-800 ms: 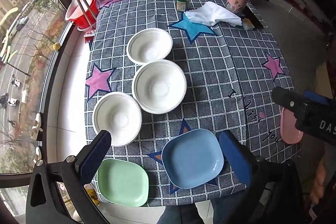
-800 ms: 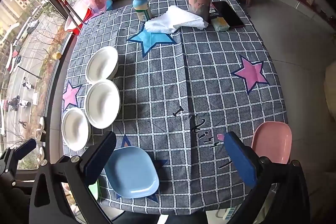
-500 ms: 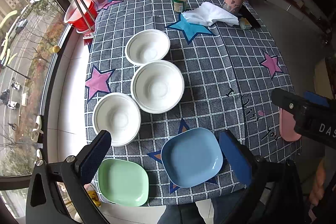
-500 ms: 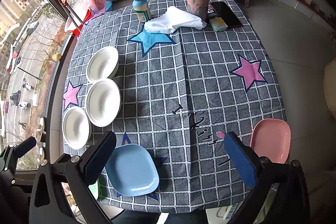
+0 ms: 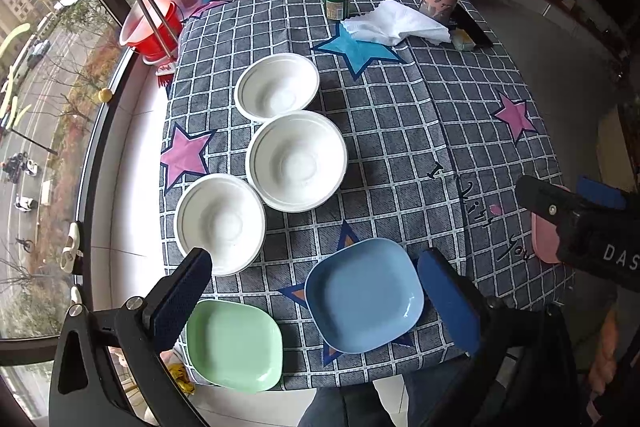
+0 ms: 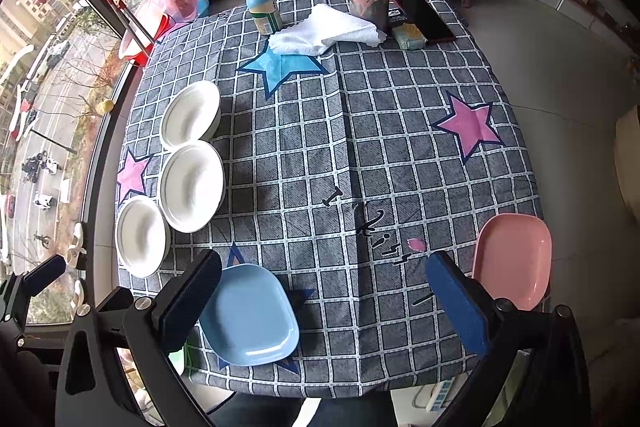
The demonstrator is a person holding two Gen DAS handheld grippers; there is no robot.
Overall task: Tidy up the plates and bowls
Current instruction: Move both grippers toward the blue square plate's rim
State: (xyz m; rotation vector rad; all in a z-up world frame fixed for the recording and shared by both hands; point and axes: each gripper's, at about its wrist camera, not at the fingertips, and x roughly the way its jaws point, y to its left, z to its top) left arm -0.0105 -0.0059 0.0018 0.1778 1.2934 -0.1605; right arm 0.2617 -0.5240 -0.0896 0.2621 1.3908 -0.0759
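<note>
Both claws released and empty above the desk: left claw (image 5: 316,303) over square blue plate (image 5: 364,295), right claw (image 6: 324,295) beside square pink plate (image 6: 514,259)

Both wrist cams high, facing down; share blue plate (image 5: 364,295) & table (image 6: 400,115)

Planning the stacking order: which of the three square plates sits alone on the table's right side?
The pink square plate, at the right near edge; the blue square plate and green square plate sit side by side at the left.
</note>
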